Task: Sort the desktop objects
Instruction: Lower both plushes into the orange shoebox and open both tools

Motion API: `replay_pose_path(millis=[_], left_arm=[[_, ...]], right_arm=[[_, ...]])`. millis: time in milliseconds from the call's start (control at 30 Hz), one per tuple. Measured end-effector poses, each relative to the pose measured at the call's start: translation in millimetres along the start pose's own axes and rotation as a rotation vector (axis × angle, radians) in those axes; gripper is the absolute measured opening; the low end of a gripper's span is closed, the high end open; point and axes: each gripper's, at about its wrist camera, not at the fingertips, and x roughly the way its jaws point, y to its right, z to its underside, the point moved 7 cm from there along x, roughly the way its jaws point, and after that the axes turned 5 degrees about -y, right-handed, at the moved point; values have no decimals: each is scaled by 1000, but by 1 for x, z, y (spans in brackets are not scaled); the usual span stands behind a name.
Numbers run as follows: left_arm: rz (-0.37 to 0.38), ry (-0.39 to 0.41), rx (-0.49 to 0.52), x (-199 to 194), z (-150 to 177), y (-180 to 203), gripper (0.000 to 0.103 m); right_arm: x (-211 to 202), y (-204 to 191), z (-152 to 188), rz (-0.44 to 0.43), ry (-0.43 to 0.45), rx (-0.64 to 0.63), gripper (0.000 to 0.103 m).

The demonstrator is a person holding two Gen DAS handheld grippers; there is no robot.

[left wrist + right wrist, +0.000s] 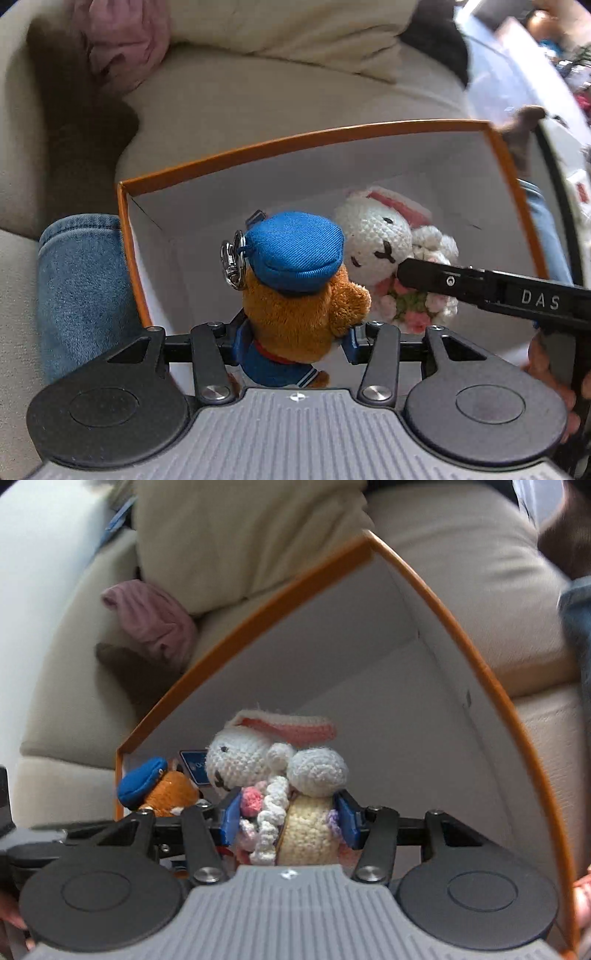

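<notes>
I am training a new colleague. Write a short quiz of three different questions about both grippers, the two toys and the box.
1. True or false: the left gripper is shut on the bear.
2. Which toy does the right gripper hold? A) crochet rabbit B) blue car
3. Fill in: both toys are over the ____-rimmed box.

Key: 1 true; 2 A; 3 orange

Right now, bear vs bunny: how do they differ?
The bear is orange plush in a blue cap, with a metal clasp; the bunny is white crochet holding pink flowers. The left gripper clamps the bear; the right gripper clamps the bunny. Both hang over the orange-rimmed box.
</notes>
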Motion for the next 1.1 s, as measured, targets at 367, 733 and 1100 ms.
replay_pose_path(millis=[367,733,1100], left_arm=[[-76,-43,-17,24,-18,-7,60],[-57,77,39,-21,-11,-15,72],[-129,266,-2,-73,18,-50,71]], right_arm=[[20,7,1,-38,-46,140,57],[28,5,-3,-11,-22,179,58],[53,-21,13,-36,4,260,58]])
